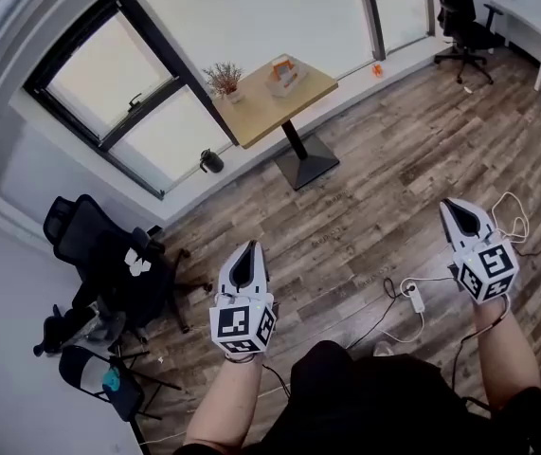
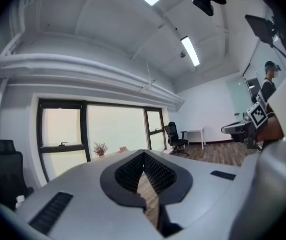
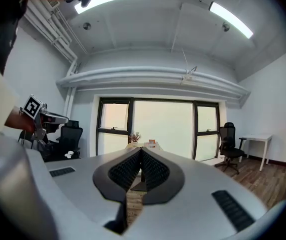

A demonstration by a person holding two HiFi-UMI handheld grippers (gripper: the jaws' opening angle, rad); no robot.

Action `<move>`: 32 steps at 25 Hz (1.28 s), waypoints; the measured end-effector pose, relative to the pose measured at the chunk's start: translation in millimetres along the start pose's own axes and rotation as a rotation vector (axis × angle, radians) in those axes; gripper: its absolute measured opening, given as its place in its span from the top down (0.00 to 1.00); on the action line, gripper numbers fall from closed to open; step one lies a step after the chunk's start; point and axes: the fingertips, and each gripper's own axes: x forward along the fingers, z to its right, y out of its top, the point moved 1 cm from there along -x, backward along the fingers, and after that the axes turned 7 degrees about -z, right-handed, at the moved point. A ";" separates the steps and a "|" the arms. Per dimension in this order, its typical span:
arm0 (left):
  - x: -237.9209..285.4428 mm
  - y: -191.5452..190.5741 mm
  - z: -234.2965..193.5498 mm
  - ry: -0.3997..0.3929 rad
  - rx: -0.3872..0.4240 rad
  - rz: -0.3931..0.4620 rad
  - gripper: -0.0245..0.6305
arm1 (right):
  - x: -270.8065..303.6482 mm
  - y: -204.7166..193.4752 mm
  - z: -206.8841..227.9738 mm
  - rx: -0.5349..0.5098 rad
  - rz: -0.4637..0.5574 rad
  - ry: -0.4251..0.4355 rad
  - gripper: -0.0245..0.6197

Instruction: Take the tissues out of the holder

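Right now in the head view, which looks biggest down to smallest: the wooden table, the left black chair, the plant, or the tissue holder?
1. left black chair, though it's nearer the camera.
2. wooden table.
3. plant and tissue holder look about alike.

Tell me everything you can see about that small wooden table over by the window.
The table has a square top that looks like light wood, carried on a single black post rising from a flat, square black base. It stands upright on the plank floor, close beside the big window. On its top sit a small potted plant with dry reddish sprigs and a light box-shaped holder, whose contents are too small to make out.
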 end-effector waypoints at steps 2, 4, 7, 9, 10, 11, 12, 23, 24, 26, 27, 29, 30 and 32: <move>2.5 -4.7 13.0 -0.002 0.005 -0.013 0.96 | 3.4 -7.8 10.4 0.029 0.001 0.017 0.95; 8.0 -13.2 20.1 -0.003 0.009 -0.041 0.96 | 7.6 -14.2 18.8 0.068 0.004 0.027 0.95; 21.9 -17.9 15.1 0.008 0.000 -0.064 0.96 | 17.8 -19.6 24.5 0.078 -0.001 0.033 0.95; 38.6 -11.3 9.7 0.002 -0.017 -0.050 0.96 | 28.4 -20.6 31.3 0.081 -0.007 0.031 0.95; 48.8 -7.0 8.3 -0.008 -0.021 -0.037 0.96 | 34.1 -21.1 36.2 0.086 -0.011 0.026 0.95; 59.7 -3.1 7.0 -0.018 -0.018 -0.024 0.96 | 40.0 -21.7 41.0 0.093 -0.013 0.019 0.95; 71.2 0.1 5.0 -0.027 -0.011 -0.013 0.96 | 46.2 -22.2 45.3 0.097 -0.016 0.012 0.95; 197.3 28.9 -58.8 -0.041 0.002 0.002 0.96 | 134.6 3.9 86.2 0.118 -0.048 -0.062 0.95; 208.9 31.6 -66.8 -0.044 0.002 0.001 0.96 | 146.0 6.9 88.0 0.121 -0.050 -0.067 0.95; 230.7 37.3 -81.8 -0.052 0.010 0.005 0.96 | 169.3 13.1 90.4 0.119 -0.053 -0.072 0.95; 241.1 39.5 -89.6 -0.055 0.016 0.008 0.96 | 180.6 16.8 91.1 0.119 -0.053 -0.076 0.95; 261.2 41.1 -105.6 -0.059 0.019 0.009 0.96 | 203.0 23.9 91.7 0.118 -0.056 -0.083 0.95; 270.7 40.6 -113.9 -0.060 0.015 0.009 0.96 | 214.8 26.4 91.2 0.115 -0.060 -0.085 0.95; 288.0 37.3 -131.7 -0.064 0.006 0.005 0.96 | 240.2 29.4 88.1 0.107 -0.075 -0.086 0.95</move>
